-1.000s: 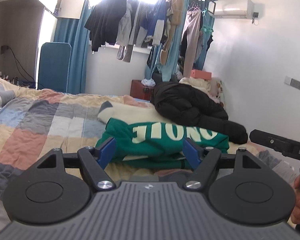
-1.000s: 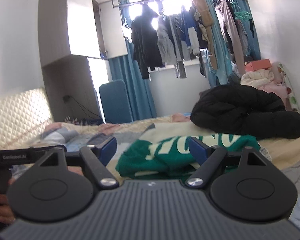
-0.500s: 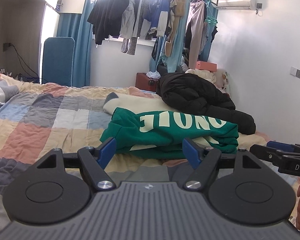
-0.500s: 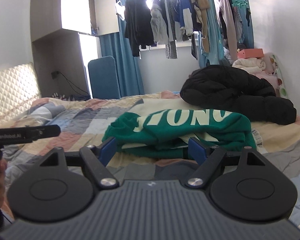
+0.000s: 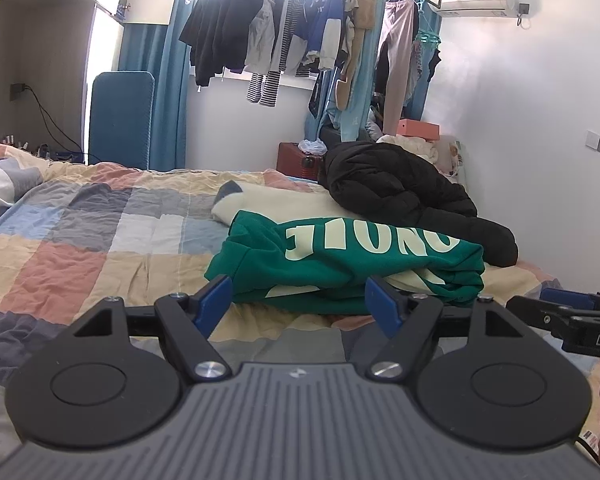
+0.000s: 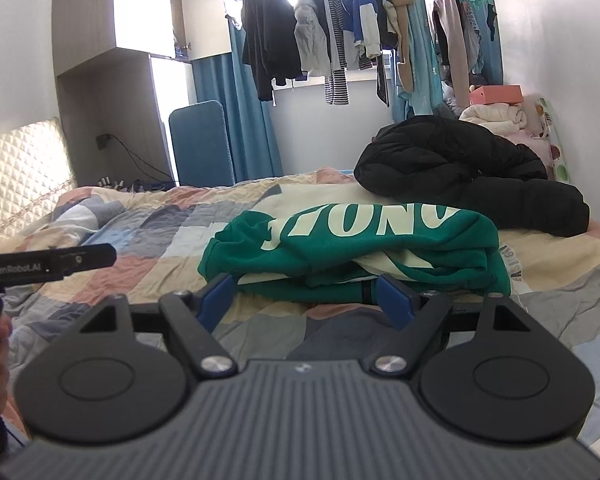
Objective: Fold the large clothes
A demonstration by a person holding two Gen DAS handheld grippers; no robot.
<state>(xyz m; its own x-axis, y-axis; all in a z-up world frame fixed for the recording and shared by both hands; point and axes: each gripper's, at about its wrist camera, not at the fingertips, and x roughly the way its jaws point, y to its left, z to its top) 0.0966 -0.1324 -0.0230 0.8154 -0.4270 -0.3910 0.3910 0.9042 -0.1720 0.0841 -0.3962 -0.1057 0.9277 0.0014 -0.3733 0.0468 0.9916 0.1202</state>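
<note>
A green sweatshirt point(image 5: 340, 264) with pale lettering lies folded in a thick bundle on the checked bedspread point(image 5: 100, 240). It shows again in the right wrist view, sweatshirt point(image 6: 352, 248). My left gripper point(image 5: 300, 300) is open just short of its near edge, nothing between the blue pads point(image 5: 214, 300). My right gripper point(image 6: 308, 298) is open too, low over the quilt and close to the bundle's near hem, holding nothing. Each gripper shows at the side of the other's view, the right one point(image 5: 568, 312) and the left one point(image 6: 76, 262).
A black puffer jacket point(image 5: 400, 192) is heaped behind the sweatshirt, on a cream garment point(image 5: 268, 204). Clothes hang on a rail point(image 5: 300, 32) at the window. A blue panel point(image 5: 120, 120) leans at the far wall. A padded headboard point(image 6: 20, 176) is on the left, a white wall on the right.
Both grippers sank a little toward the bed, and their views tilted so the sweatshirt sits higher and larger. The jaws stayed open; nothing was taken hold of.
</note>
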